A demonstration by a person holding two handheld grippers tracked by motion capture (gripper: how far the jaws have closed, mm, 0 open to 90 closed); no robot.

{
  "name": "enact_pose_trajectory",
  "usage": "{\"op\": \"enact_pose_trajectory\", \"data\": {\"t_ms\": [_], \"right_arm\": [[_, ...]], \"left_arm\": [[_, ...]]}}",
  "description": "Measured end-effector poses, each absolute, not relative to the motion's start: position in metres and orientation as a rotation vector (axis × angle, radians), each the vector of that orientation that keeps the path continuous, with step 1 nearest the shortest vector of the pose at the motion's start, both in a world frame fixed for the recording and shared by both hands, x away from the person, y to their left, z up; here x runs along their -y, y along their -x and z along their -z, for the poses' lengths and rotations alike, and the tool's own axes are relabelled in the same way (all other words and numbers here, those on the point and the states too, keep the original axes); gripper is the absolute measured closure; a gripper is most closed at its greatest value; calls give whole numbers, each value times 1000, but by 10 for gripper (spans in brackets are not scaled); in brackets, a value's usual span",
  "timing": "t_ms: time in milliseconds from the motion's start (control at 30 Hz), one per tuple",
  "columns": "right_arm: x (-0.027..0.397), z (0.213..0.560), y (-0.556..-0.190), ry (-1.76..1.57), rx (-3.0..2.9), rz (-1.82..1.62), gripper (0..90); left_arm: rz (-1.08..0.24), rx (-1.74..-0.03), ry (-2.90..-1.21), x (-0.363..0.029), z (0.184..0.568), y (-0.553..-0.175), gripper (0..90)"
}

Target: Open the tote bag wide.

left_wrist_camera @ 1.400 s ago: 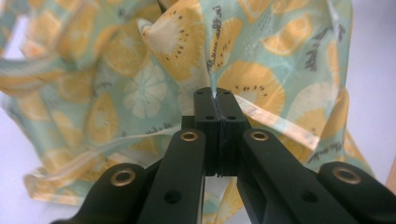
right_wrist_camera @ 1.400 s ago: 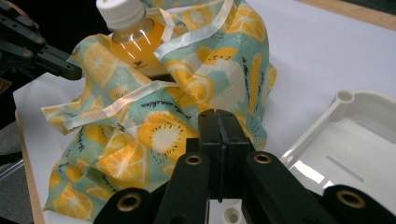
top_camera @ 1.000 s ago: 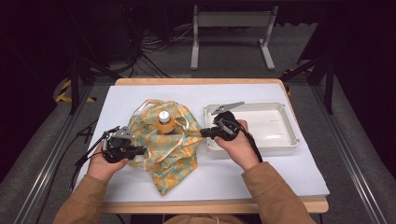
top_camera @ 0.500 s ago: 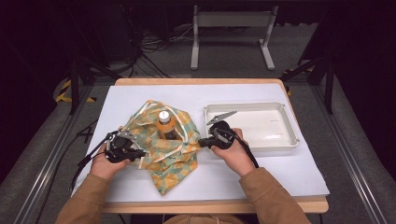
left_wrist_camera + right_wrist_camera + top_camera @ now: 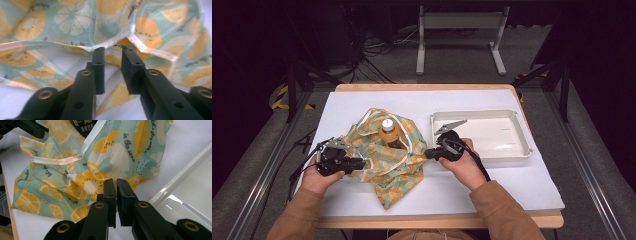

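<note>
Hands near table edge, each with a gripper. Left gripper [image 5: 361, 162] jaws parted, tips at the fruit-print bag's [image 5: 387, 160] hem, nothing pinched. Right gripper [image 5: 428, 154] jaws nearly shut at the bag's right edge; grip on cloth unclear. Bottle [image 5: 388, 132] upright in the bag, mid-table; white tray [image 5: 522, 135] beyond, right. Versus earlier: right gripper has left the tray for the bag, so probably bag-opening starts.

White-covered table [image 5: 512, 192]: bag [image 5: 387, 155], tray [image 5: 484, 132]

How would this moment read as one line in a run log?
left gripper: open at fruit-print cloth | right gripper: shut on cloth edge | bottle: upright in cloth | tray: empty
</note>
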State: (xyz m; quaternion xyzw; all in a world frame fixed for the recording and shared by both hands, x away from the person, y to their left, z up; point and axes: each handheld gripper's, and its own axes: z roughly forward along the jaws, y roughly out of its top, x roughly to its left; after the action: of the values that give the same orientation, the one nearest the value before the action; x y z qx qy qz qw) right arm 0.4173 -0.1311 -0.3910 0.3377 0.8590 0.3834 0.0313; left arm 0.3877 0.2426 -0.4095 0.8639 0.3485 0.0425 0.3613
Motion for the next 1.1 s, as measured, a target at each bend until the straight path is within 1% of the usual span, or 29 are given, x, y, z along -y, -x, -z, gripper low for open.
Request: {"op": "enact_pose_trajectory", "data": {"t_ms": [33, 167, 233, 500, 833, 1100], "right_arm": [[131, 389, -417, -1035, -2645, -1184, 836], [132, 378, -414, -1006, -2613, -1218, 731], [133, 370, -414, -990, -2595, -1235, 697], [138, 342, -411, -915, -2545, -1319, 618], [138, 309, -411, -736, -2498, -1507, 551], [133, 296, -413, -635, -2438, -1669, 498]], "left_arm": [[-117, -894, -2210, -245, 408, -386, 701], [-155, -884, -2127, -252, 400, -379, 680], [-169, -878, -2103, -255, 398, -376, 675], [-212, -837, -2002, -261, 392, -371, 657], [-261, -867, -1909, -269, 388, -375, 634], [-254, -863, -1909, -267, 389, -377, 611]]}}
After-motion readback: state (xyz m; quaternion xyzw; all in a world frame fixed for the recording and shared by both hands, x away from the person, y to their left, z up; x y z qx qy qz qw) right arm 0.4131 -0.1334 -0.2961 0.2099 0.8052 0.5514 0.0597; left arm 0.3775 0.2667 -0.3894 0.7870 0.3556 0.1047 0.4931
